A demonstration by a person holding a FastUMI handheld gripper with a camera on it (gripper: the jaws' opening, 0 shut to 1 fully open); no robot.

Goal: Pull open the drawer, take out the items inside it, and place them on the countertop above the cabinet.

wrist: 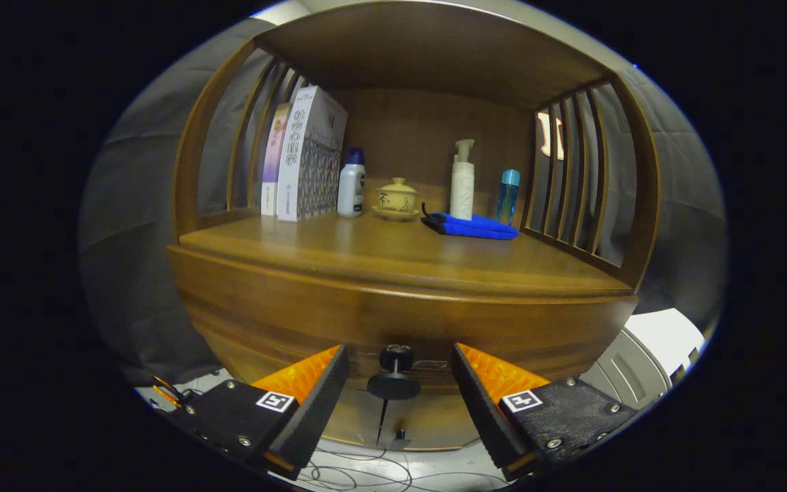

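The gripper [399,383] stands wide open with nothing in its grasp, its two black fingers [311,410] set well apart on either side of the drawer knob [394,374]. The knob, a dark round pull on a short stem, sits in the gap between the fingertips, touched by neither. Below the fingers a pale floor [366,471] carries some thin loose cables [359,468]. The knob is fixed to the front of the drawer [366,321], a curved brown wooden panel that lies flush with the cabinet, so the drawer is closed and whatever it holds is hidden. Just above the drawer front runs the countertop [393,256], a smooth wooden surface whose near half is bare. Toward the back of it, beyond the fingers, several things stand in a row: two tall boxes [301,164] upright against the slatted left side, a white bottle with a blue cap [352,184] just beside them, a small yellowish lidded pot [396,198] on a saucer, a white pump bottle [462,183], and a slim blue bottle [507,195] nearest the slatted right side. A folded blue cloth [472,225] lies in front of the pump bottle and the blue bottle, touching or nearly touching their bases. A wooden back panel and top board close the shelf in. Off to the right of the cabinet, low down, a pale grey and white object [646,355] shows, too partial to identify.
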